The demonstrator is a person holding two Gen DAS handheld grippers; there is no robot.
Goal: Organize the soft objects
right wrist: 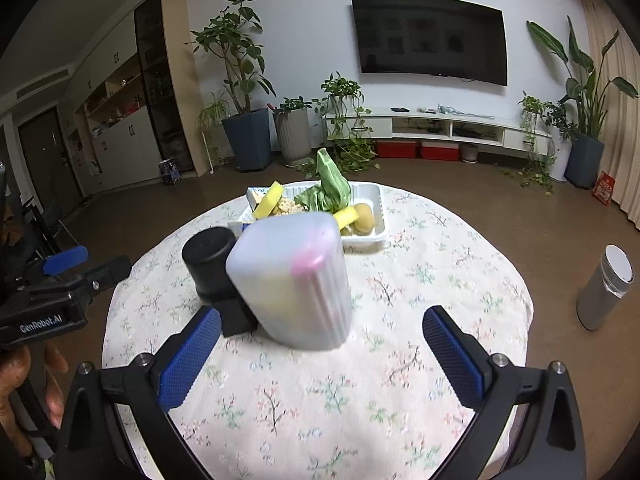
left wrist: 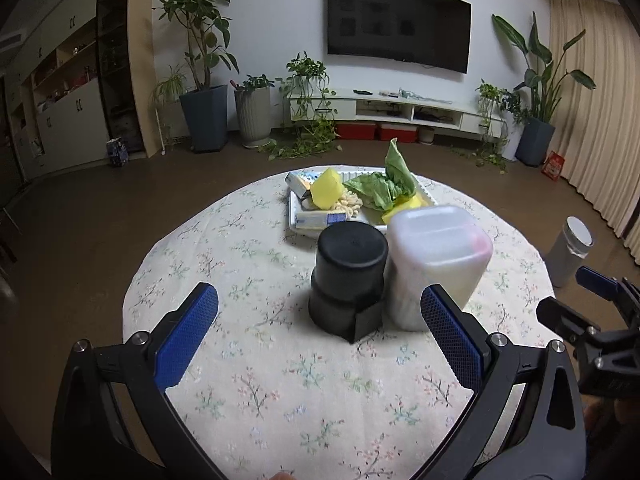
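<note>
A white tray [left wrist: 294, 210] at the far side of the round table holds soft things: yellow sponges [left wrist: 326, 188], a green cloth [left wrist: 384, 186], tissue packs [left wrist: 318, 219] and a beige knit piece. In the right wrist view the tray [right wrist: 378, 204] also holds a potato-like lump [right wrist: 365, 218]. A black cup [left wrist: 348, 276] and a translucent white container [left wrist: 436, 264] stand in front of it. My left gripper [left wrist: 318, 312] is open before the black cup. My right gripper [right wrist: 322, 330] is open before the white container [right wrist: 294, 280].
A floral cloth covers the round table [left wrist: 240, 380]. A grey cylindrical bin [right wrist: 604, 288] stands on the floor to the right. Plants, a TV and a low cabinet line the far wall. The other gripper [right wrist: 48, 300] shows at the left edge.
</note>
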